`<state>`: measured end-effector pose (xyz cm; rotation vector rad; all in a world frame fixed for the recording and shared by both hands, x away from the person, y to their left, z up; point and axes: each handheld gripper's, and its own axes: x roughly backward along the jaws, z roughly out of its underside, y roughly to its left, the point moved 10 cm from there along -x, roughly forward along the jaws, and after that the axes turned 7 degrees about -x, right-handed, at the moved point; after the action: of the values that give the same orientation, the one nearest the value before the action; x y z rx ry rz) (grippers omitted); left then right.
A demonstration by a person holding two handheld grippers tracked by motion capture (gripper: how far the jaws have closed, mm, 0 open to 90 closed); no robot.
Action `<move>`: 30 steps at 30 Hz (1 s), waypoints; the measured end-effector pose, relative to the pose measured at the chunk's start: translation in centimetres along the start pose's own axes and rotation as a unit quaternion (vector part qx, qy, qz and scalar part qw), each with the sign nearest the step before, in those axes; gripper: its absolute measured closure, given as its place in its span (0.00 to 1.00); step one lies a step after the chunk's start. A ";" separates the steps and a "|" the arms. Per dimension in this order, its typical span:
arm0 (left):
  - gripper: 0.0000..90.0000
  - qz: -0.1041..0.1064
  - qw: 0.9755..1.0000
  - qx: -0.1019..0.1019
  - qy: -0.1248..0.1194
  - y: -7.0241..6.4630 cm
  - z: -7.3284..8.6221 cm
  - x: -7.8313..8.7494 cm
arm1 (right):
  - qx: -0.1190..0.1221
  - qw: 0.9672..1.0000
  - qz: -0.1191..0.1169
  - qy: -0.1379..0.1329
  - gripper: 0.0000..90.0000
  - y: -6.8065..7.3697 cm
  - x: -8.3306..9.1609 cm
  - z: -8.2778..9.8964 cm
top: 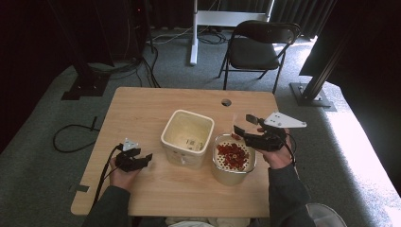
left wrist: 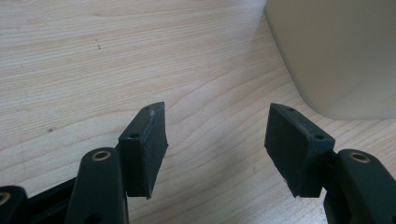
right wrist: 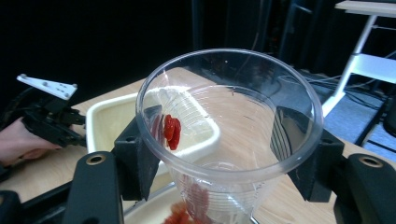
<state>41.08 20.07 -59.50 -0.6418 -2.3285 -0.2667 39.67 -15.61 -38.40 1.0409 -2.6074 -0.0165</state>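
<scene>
The person's right hand [top: 278,153] comes in from the near right and holds the right gripper [top: 244,125] raised just above the far rim of the white round bowl [top: 221,171], pointing left and away. Its jaws are closed on a clear ribbed plastic cup [right wrist: 224,140], gripping it on both sides below the rim; in the right gripper view the cup stands nearly upright with its mouth open to the camera. A few red pieces [right wrist: 171,130] cling to the cup's inner wall on the left.

The left hand [top: 124,176] rests on the table [top: 142,104] at the near left, and the left gripper [top: 147,160] lies low and level, pointing right towards the cream square plastic tub [top: 171,137]. Its jaws stand wide apart with nothing between them, and bare wood shows in the gap in the left gripper view; the tub's wall [left wrist: 336,56] lies just beyond, apart from the pads.

The cream tub sits near the table's middle, and its inside looks empty apart from a label on the bottom. The white bowl stands just right of it, touching or nearly so, and holds a heap of small red pieces [top: 232,155].

The far half of the light wooden table is open, as is the near left corner. The bowl stands near the front edge. A black folding chair [top: 257,47] stands beyond the far edge.
</scene>
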 end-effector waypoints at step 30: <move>0.44 0.002 1.000 0.001 -0.001 0.0 0.0 0.1 | 0.012 0.996 -0.079 0.039 0.36 6.2 -6.5 -2.4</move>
<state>41.06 20.11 -59.46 -0.6452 -2.3294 -0.2617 40.72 -6.42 -37.23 1.2295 -2.4558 0.0177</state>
